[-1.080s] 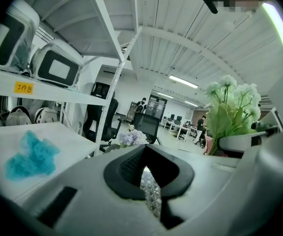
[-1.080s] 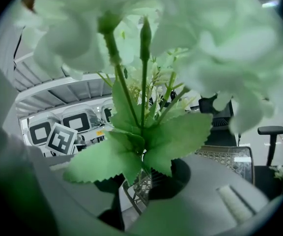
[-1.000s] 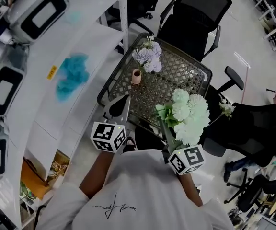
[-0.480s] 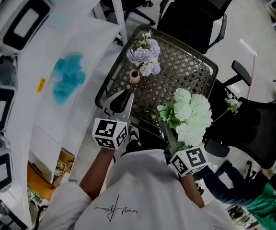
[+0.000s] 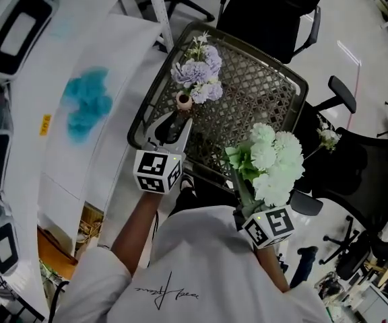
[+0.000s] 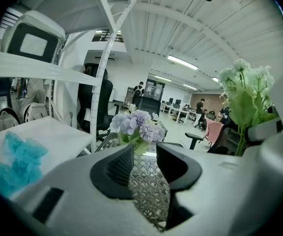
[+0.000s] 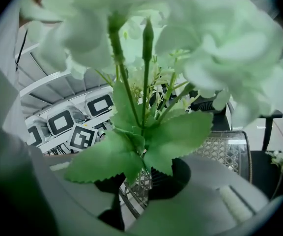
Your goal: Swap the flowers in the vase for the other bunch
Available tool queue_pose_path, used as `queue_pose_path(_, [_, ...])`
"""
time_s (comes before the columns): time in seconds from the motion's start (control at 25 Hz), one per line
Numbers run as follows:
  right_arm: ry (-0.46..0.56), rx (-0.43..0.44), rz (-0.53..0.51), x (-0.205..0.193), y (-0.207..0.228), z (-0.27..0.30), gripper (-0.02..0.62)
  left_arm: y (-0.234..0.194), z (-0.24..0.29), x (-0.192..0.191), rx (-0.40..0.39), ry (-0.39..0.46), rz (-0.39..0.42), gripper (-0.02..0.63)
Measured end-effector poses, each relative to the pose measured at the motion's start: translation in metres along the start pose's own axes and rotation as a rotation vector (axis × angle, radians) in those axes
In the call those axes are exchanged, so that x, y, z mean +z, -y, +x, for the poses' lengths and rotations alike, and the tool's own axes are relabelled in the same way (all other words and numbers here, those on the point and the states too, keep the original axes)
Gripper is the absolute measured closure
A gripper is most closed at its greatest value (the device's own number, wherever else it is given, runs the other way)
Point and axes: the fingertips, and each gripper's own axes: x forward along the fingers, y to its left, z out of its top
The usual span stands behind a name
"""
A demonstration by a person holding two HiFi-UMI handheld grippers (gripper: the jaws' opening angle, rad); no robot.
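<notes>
The black office chair (image 5: 275, 12) stood beyond the bench, well ahead of both sets of jaws. The woven-mesh bench (image 5: 268, 103) lay ahead of and below both sets of jaws. The white-and-green bunch (image 5: 271, 163) rose upright out of the right gripper (image 7: 140, 181), whose jaws were closed on its stems, with the leaves spreading just above them. The lilac bunch (image 5: 197, 76) remained in the vase, directly ahead of the left jaws and above their line. The left gripper (image 6: 144, 151) had just been opening its jaws, which stood apart with nothing between them; only the bench's mesh showed through the gap. The small pinkish vase (image 5: 184, 101) stood upright on the bench, close ahead of the left jaws but not between them.
</notes>
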Motion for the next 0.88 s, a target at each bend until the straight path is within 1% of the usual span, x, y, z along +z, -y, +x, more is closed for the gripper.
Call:
queue_pose_path(0.16, [-0.01,0.006,-0.002,0.002,0.001,0.005,0.503,-0.005,0.01,-0.004,0.0,-0.006,0.001,0.457])
queue_pose_path(0.36, [-0.03,0.017,-0.006,0.002,0.001,0.008,0.503,-0.011,0.022,-0.015,0.012,-0.037,0.015,0.439])
queue_pose_path(0.88, [-0.064,-0.005,0.003,0.002,0.02,0.016,0.503,-0.032,0.055,-0.028,0.037,-0.076,0.032,0.42])
